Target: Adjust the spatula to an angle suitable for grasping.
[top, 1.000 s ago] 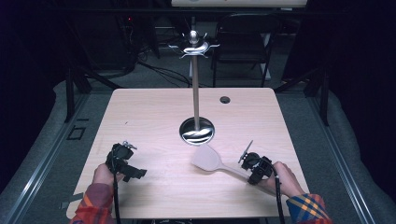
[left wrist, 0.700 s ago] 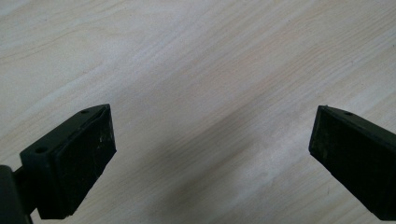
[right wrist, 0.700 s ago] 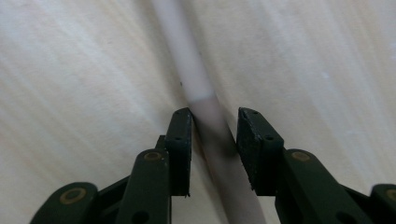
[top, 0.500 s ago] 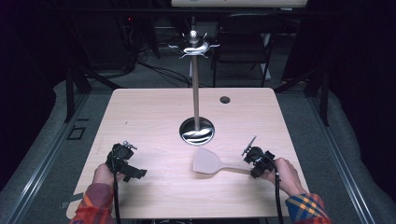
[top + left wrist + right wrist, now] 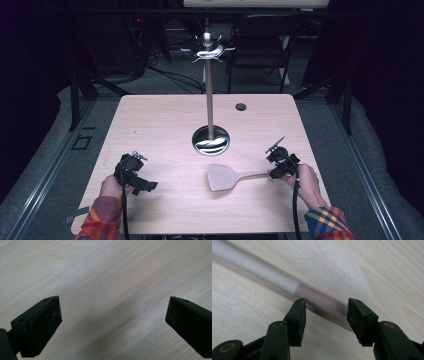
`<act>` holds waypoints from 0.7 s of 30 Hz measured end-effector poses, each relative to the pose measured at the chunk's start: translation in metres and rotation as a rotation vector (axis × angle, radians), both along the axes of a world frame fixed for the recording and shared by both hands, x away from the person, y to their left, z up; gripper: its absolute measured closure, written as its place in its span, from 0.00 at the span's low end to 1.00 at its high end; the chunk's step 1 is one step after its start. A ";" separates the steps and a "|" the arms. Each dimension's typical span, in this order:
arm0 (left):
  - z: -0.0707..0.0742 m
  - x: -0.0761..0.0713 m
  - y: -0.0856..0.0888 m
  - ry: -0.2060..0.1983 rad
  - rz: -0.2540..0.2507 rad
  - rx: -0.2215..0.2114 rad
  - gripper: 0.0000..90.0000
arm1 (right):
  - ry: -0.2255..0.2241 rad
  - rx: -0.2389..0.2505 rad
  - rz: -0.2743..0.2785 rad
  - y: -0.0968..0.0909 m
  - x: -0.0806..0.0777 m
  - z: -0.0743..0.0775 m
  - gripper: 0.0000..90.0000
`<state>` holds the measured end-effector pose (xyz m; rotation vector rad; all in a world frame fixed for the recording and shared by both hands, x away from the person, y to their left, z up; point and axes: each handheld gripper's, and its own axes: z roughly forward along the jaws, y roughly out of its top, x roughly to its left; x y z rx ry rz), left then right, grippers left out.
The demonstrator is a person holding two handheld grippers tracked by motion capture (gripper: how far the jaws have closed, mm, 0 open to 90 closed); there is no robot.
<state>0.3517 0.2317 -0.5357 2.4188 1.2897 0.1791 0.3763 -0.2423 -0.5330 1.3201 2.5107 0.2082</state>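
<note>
A pale spatula (image 5: 225, 176) lies flat on the wooden table (image 5: 165, 120), blade to the left and handle pointing right. My right gripper (image 5: 278, 167) sits at the handle's right end. In the right gripper view the jaws stand apart (image 5: 325, 305), straddling the grey end of the handle (image 5: 262, 272), and neither pad presses on it. My left gripper (image 5: 142, 185) rests near the table's front left. Its jaws stand wide open (image 5: 113, 312) over bare wood.
A metal stand (image 5: 210, 90) with hooks at its top rises from a round shiny base (image 5: 210, 140) in the table's middle. A small dark hole (image 5: 241, 106) sits near the far edge. A chair (image 5: 260, 45) stands behind the table.
My right gripper has shifted to the right along with the spatula's handle, and the blade has settled slightly nearer the front edge. The left gripper has stayed put.
</note>
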 end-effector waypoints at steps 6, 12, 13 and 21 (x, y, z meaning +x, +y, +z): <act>0.000 0.000 0.000 0.001 -0.001 0.001 0.00 | 0.023 -0.003 -0.011 0.000 0.002 0.000 0.55; 0.000 0.000 0.000 0.001 -0.005 0.004 0.00 | 0.035 -0.015 -0.021 0.003 0.002 -0.002 0.53; 0.000 0.000 0.000 0.000 -0.001 0.001 0.00 | 0.030 -0.011 -0.025 0.004 0.002 -0.002 0.53; -0.001 0.001 -0.001 0.004 -0.003 0.002 0.00 | -0.021 -0.009 -0.073 0.006 0.014 -0.006 0.51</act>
